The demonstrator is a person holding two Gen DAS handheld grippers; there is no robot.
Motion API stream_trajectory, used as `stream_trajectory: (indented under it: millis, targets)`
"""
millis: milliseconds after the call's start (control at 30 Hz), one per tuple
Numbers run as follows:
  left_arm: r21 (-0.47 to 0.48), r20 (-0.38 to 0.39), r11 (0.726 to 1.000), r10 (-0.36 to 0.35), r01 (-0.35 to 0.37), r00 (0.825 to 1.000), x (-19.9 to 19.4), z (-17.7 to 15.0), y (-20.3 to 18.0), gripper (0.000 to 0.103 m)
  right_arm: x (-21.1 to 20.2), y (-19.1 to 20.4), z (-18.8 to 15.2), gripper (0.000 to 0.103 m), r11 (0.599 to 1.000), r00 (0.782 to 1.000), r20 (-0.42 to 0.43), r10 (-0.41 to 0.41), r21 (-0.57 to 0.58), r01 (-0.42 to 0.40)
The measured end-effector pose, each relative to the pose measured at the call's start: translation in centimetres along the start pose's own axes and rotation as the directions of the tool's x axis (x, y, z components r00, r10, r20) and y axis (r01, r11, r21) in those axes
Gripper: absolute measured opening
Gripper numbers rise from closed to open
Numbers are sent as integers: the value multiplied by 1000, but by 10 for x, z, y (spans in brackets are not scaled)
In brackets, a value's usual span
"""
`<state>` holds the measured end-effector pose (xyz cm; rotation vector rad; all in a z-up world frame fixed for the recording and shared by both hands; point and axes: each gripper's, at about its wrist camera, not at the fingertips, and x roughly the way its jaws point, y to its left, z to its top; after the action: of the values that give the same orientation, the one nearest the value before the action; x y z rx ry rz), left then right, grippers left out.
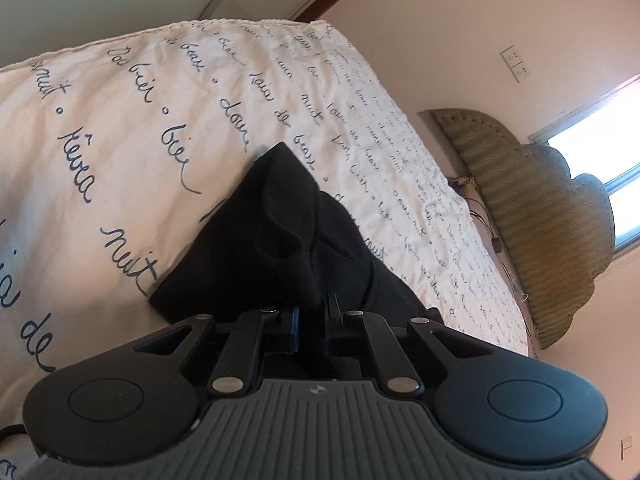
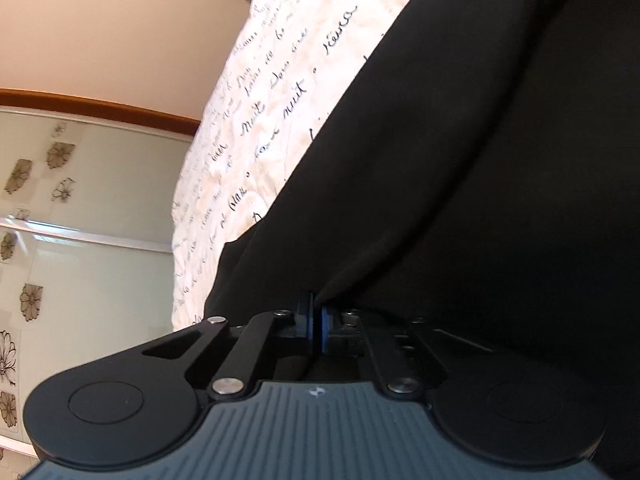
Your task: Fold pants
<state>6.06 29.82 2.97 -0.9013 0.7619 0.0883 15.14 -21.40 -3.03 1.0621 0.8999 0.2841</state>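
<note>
Pinching a fold of the black pants (image 2: 460, 184), the right gripper (image 2: 316, 320) has its blue pads clamped together at the lower centre of the right wrist view, cloth drawn into a tight pucker between them. The left gripper (image 1: 312, 320), low in its own frame, is likewise closed on an edge of the same garment, which bunches up from its jaws toward the middle of the picture. The pants lie on a bed (image 1: 120, 128) covered in cream fabric printed with script, filling the upper left of the left view; a woven headboard (image 1: 532, 216) stands at right below a bright window (image 1: 600, 136). Both grips look shallow, so the fabric may slip free under tension. Uneven pulling by the two hands would likely skew the fold, and the bedcover could drag along.
</note>
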Motion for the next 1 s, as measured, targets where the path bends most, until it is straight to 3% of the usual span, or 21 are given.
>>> stream_trajectory:
  millis: [133,200,267,433,567,733,800,900,933,1000]
  targets:
    - [3,-15,999,-36,36,999,-5,8,1,10,-28,32,-5,2,987,993,60,101,-128,-93]
    - [7,-28,999,-47,48,998,-9,11,5,13,-43,36,-13,2,980,986,48,161,-129,-154]
    - [-15,-62,999,-45,44,997,-8,14,18,17,-49,24,-25,2,984,989,11,151,-96,-149]
    - [-132,-129,990,-58,41,990,7,15,48,19,-38,-25,-40,3,998,998,-50,44,49,-41]
    - [-93,-103,993,-77,67,992,-1,28,36,18,-46,10,-34,2,993,995,-25,92,-78,-94]
    - [-52,-62,992,-118,115,991,-19,37,22,18,-59,35,-35,2,974,981,-47,190,-113,-194]
    - [-46,-68,995,-94,91,993,-15,35,27,18,-51,27,-42,2,980,985,-83,153,-114,-162]
    - [-61,-121,998,-14,6,993,7,32,47,20,-24,-10,-54,2,998,986,-169,13,-52,-22]
    - [-100,-130,995,-18,5,991,10,32,54,20,-21,-18,-58,2,999,985,-172,25,-28,-30]
    - [-83,-120,996,-22,12,992,7,33,50,20,-26,-10,-58,3,998,986,-160,40,-37,-47]
